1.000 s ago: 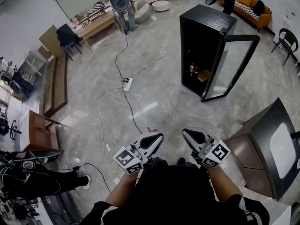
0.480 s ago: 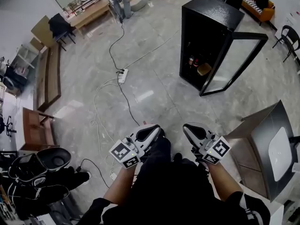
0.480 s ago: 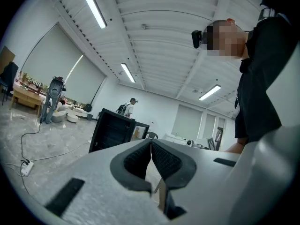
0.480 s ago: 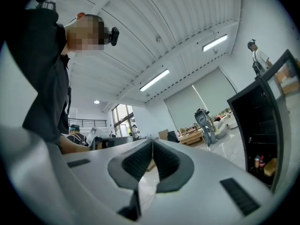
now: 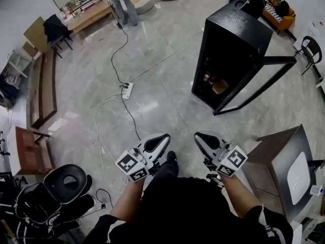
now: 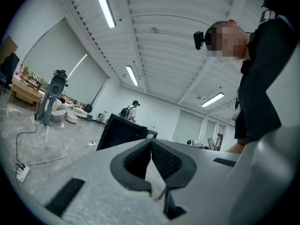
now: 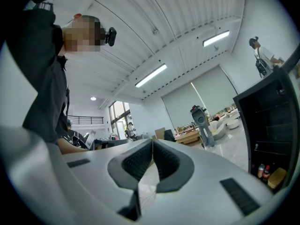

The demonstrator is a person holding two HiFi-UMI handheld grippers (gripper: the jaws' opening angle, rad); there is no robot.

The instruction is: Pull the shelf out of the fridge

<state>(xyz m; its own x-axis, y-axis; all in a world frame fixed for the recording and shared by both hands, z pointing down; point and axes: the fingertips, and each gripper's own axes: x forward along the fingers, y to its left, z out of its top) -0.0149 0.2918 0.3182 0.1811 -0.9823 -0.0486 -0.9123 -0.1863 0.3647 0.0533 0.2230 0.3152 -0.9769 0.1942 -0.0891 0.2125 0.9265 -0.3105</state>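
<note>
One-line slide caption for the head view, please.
Left gripper and right gripper, both shut and empty, held before the person; black fridge ahead, door open.

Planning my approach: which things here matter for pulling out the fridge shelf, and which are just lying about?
Job:
fridge, open door, left gripper, right gripper (both shut, empty).

Lying about:
power strip, floor cable, orange sofa, grey cabinet.

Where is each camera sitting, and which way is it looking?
Head view: on the person's head, looking steeply down; shows floor, forearms, left gripper, right gripper, fridge ahead.
Left gripper view: on that gripper, tilted up toward the ceiling; shut jaws, person's torso at right.
Right gripper view: likewise tilted up; shut jaws, torso at left.
Shared: all three see the fridge.
</note>
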